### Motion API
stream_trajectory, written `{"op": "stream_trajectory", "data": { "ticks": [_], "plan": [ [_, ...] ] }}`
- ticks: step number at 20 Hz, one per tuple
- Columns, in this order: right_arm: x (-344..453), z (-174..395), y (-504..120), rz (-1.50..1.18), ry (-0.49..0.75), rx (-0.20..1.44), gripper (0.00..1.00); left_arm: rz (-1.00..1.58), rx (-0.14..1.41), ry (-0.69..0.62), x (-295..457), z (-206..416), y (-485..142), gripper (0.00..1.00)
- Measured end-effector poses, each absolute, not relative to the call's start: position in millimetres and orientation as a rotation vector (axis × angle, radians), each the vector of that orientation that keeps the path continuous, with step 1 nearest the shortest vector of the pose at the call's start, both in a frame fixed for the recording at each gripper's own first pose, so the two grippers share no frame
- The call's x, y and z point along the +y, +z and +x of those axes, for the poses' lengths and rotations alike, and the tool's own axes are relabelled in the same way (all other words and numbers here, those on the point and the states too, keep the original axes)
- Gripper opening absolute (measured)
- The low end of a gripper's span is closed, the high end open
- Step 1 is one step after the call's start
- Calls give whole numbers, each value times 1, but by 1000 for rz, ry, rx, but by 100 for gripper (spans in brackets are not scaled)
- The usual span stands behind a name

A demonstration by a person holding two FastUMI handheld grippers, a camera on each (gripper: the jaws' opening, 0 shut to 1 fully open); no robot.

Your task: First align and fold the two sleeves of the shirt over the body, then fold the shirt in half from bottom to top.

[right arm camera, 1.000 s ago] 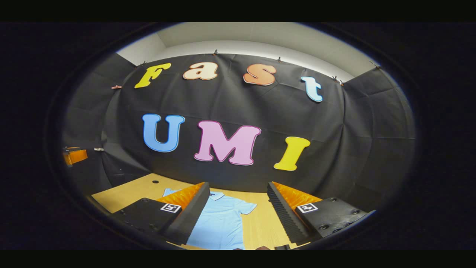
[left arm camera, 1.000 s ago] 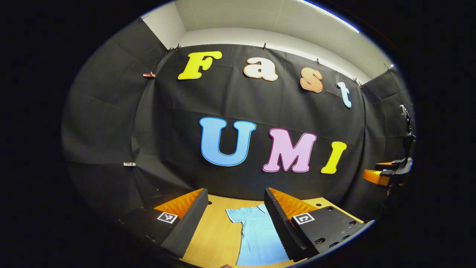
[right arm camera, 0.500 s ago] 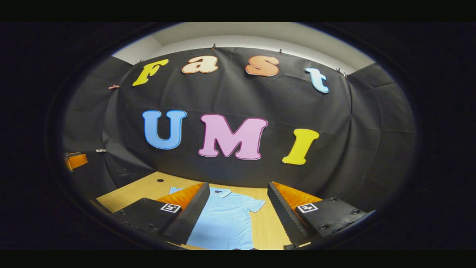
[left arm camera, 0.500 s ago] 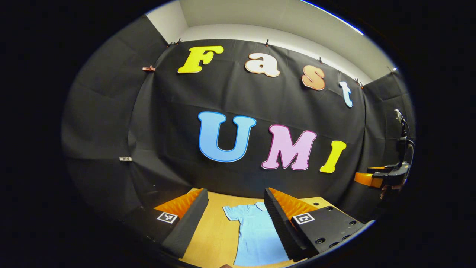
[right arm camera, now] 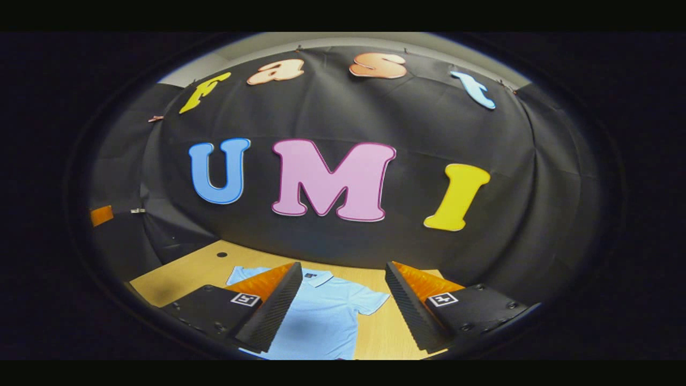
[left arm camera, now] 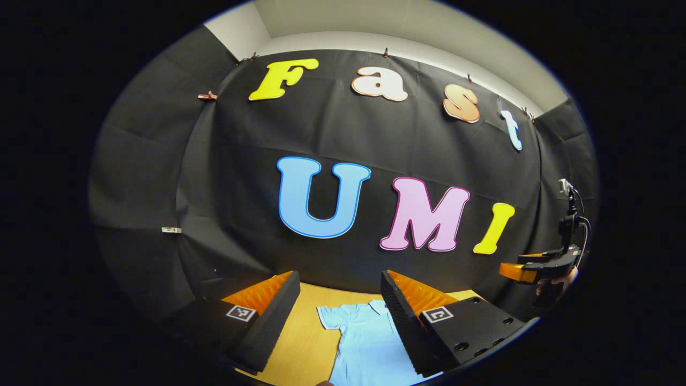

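Observation:
A light-blue short-sleeved polo shirt [left arm camera: 364,343] lies flat on the wooden table [left arm camera: 300,332], collar toward the far wall and both sleeves spread out. In the left gripper view my left gripper [left arm camera: 338,276] hangs open above the shirt's left shoulder and sleeve, holding nothing. My right gripper [left arm camera: 522,268] shows far right in that view, held by a hand [left arm camera: 557,279]. In the right gripper view the right gripper [right arm camera: 343,266] is open and empty above the shirt [right arm camera: 327,316], whose right sleeve [right arm camera: 372,300] lies between its fingers. The left gripper [right arm camera: 101,214] peeks in at the far left.
The booth's black cloth wall stands just behind the table's far edge. A small round hole [right arm camera: 221,254] sits in the table [right arm camera: 187,273] at the back left. Bare wood lies on either side of the shirt.
Both grippers have moved toward the far wall, and the right one has tipped down, so the shirt looks larger there. In the left gripper view the right gripper has sunk lower.

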State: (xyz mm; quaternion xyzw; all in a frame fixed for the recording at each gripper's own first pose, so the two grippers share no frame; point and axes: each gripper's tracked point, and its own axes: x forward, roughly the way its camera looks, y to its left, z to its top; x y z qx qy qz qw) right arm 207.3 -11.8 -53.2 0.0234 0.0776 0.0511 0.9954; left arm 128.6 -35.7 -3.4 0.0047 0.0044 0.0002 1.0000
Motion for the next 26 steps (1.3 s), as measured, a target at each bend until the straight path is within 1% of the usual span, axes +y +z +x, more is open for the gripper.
{"op": "stream_trajectory", "data": {
  "ticks": [2, 3, 4, 6, 8, 10, 11, 12, 16, 17, 18, 19, 22, 26],
  "plan": [
    [-23, 242, -74, 51, 114, 188, 97, 22, 3, 2, -49, 147, -2, 96],
    [-27, 256, -84, 49, 123, 202, 95, 25, 9, 14, -53, 156, -8, 97],
    [-30, 274, -97, 51, 144, 218, 97, 22, 15, 22, -58, 165, -11, 96],
    [-27, 295, -118, 59, 184, 245, 97, 30, 40, 24, -63, 178, -20, 97],
    [-30, 316, -143, 44, 187, 288, 97, 33, 62, 40, -63, 190, -27, 96],
    [-33, 330, -170, 35, 193, 338, 97, 24, 77, 28, -65, 198, -30, 96],
    [-33, 334, -178, 30, 195, 351, 95, 31, 88, 18, -66, 199, -32, 97],
    [-34, 343, -189, 27, 192, 370, 97, 42, 104, 12, -65, 203, -37, 96],
    [-31, 376, -238, 15, 200, 452, 97, 57, 122, -9, -62, 217, -36, 96],
    [-34, 382, -251, 12, 192, 475, 96, 61, 123, -12, -62, 218, -36, 97],
    [-35, 389, -263, 19, 192, 495, 98, 65, 125, -15, -62, 219, -37, 96],
    [-36, 396, -273, 28, 193, 506, 97, 68, 131, -17, -62, 219, -38, 97],
    [-45, 412, -307, 57, 171, 559, 96, 71, 160, -11, -59, 222, -49, 97],
    [-62, 427, -355, 83, 128, 641, 97, 69, 191, -6, -59, 226, -59, 97]
  ]
}}
